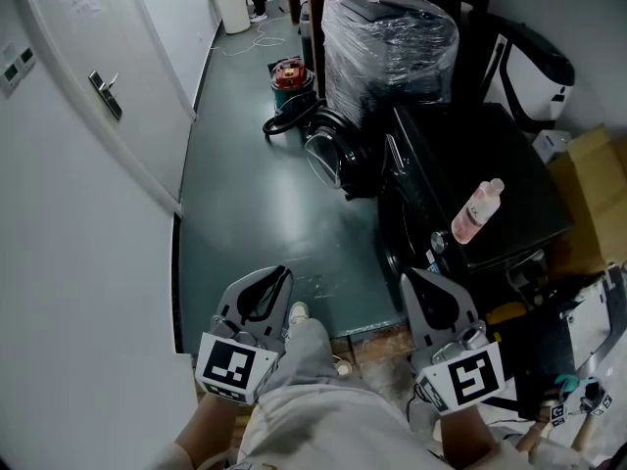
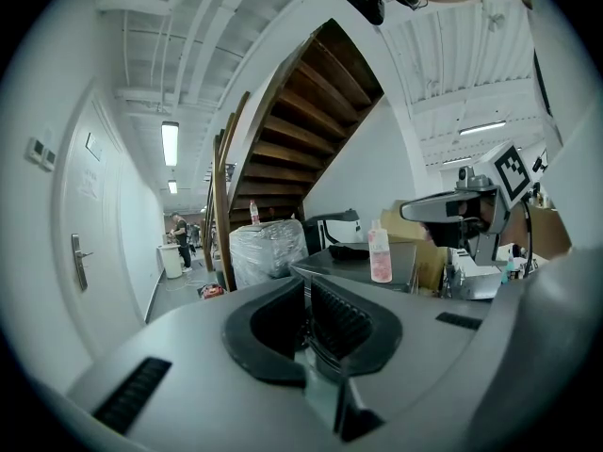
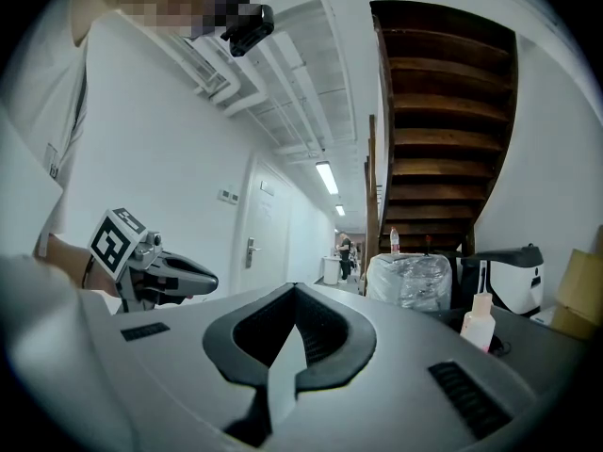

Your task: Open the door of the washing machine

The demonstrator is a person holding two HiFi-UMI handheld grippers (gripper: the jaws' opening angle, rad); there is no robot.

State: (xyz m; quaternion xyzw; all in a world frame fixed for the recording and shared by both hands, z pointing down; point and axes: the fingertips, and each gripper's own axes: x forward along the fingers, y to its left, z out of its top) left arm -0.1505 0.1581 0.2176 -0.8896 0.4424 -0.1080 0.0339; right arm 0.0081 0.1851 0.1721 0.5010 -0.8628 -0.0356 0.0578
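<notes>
The black washing machine (image 1: 490, 184) stands at the right of the head view, its front facing left. Its round glass door (image 1: 328, 160) stands swung out from the front over the grey floor. A pink bottle (image 1: 477, 211) lies on the machine's top. Both grippers are held low near my body, short of the machine. My left gripper (image 1: 279, 274) is shut with nothing in it. To its right, my right gripper (image 1: 409, 277) is also shut and empty, its tip near the machine's lower front corner. The left gripper view shows the bottle (image 2: 380, 254) upright on the machine's top, and the right gripper view shows the bottle (image 3: 478, 318) too.
A plastic-wrapped stack (image 1: 387, 37) stands beyond the machine, with a red canister and black hose (image 1: 289, 81) beside it. A white door with a handle (image 1: 106, 94) lines the left wall. Cardboard (image 1: 598, 189) and clutter sit at right. A wooden staircase (image 2: 301, 111) rises overhead.
</notes>
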